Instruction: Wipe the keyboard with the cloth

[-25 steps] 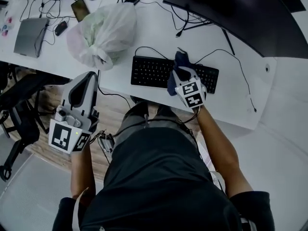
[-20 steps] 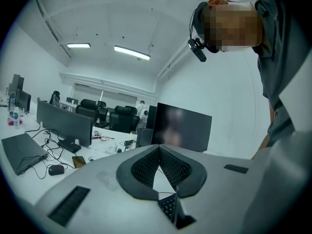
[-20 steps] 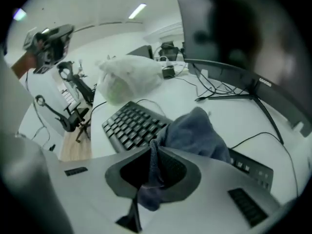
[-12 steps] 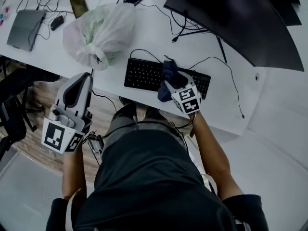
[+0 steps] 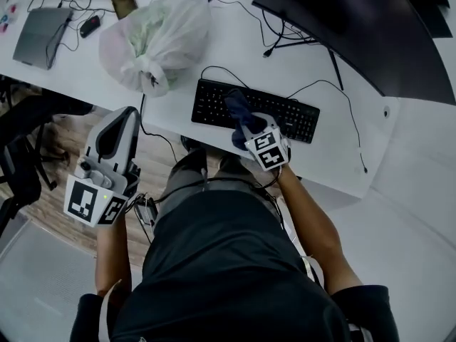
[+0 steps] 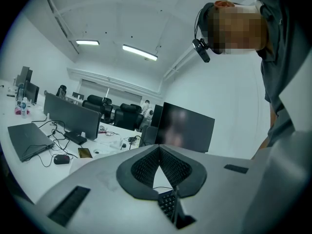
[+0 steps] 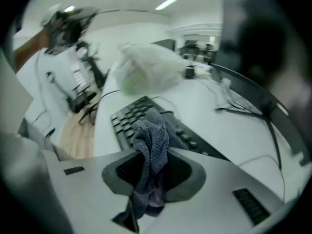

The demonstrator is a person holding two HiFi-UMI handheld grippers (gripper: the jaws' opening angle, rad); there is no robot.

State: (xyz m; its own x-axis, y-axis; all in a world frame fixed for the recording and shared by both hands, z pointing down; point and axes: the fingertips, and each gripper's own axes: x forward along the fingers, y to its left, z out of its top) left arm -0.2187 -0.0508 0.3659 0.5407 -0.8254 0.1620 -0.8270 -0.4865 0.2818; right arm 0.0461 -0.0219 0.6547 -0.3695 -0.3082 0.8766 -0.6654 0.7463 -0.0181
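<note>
Judging by the head view, which step is in hand?

— Wiping, apparently at its start. The right gripper [image 5: 242,118] grasps the dark blue cloth [image 5: 236,105], bunched between its jaws, which have just been closing a little on it. The cloth hangs over the middle of the black keyboard [image 5: 210,102], at 12 o'clock from the person; whether it touches the keys cannot be told.

And the other tool?

— The left gripper [image 5: 125,114] is clenched on nothing, its pads meeting at the tips. It is off the desk edge, at 8 o'clock from the keyboard.

What does the next move call for?

— Probably pressing the cloth down and sweeping along the key rows, clear of the plastic bag [image 5: 153,41] at 10 o'clock.

Any writing?

— None legible; the key legends are too small.
</note>
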